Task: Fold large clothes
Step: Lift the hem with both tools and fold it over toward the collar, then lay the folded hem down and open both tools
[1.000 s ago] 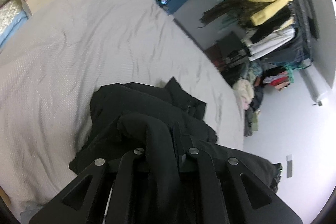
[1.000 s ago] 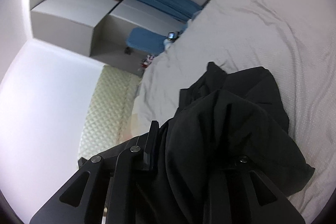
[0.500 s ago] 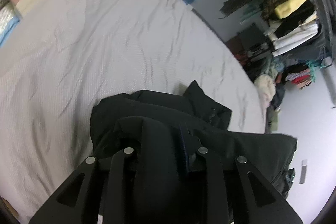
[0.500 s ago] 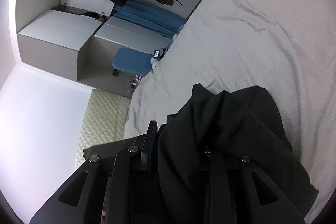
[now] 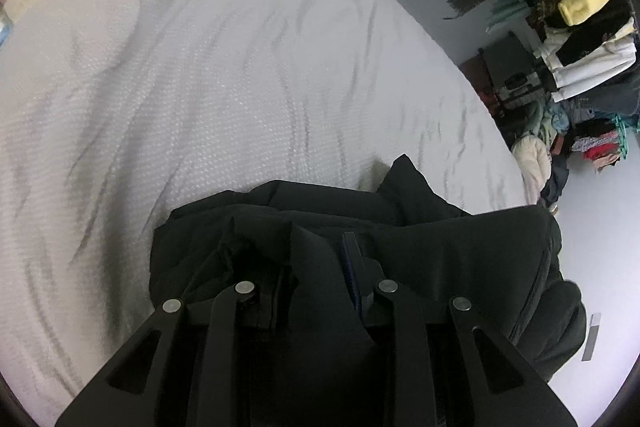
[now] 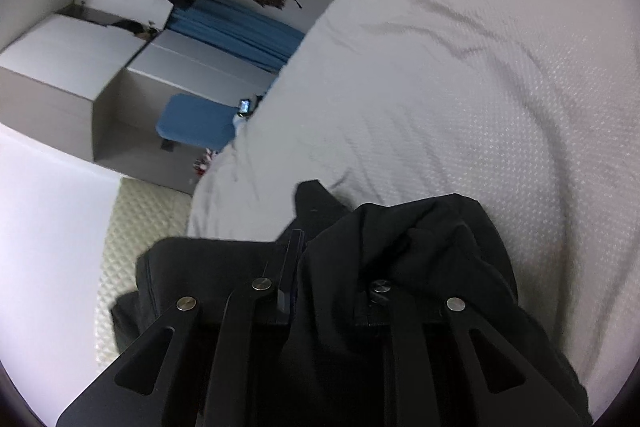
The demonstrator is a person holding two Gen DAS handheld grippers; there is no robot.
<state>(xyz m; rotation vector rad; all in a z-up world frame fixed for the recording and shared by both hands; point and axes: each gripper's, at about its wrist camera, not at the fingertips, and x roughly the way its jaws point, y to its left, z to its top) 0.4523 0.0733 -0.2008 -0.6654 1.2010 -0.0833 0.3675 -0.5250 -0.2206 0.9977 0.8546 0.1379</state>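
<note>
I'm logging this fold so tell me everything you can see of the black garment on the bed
The black garment is matte, woven-looking fabric, bunched in deep folds rather than spread flat. A pointed flap sticks up at its far edge. A stitched seam runs along its overhanging part. It lies at the near edge of the grey textured bedspread, partly hanging past it. The left gripper and right gripper each pinch a fold, and cloth drapes over their fingers.

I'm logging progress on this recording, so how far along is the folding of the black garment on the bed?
Early stage. Done: the black fabric garment is picked up at one end, the rest bunched on the grey textured bedspread. In hand: the left gripper and right gripper each have cloth draped between their fingers. Left: no neat fold shows yet, so spreading flat and folding remain.
</note>
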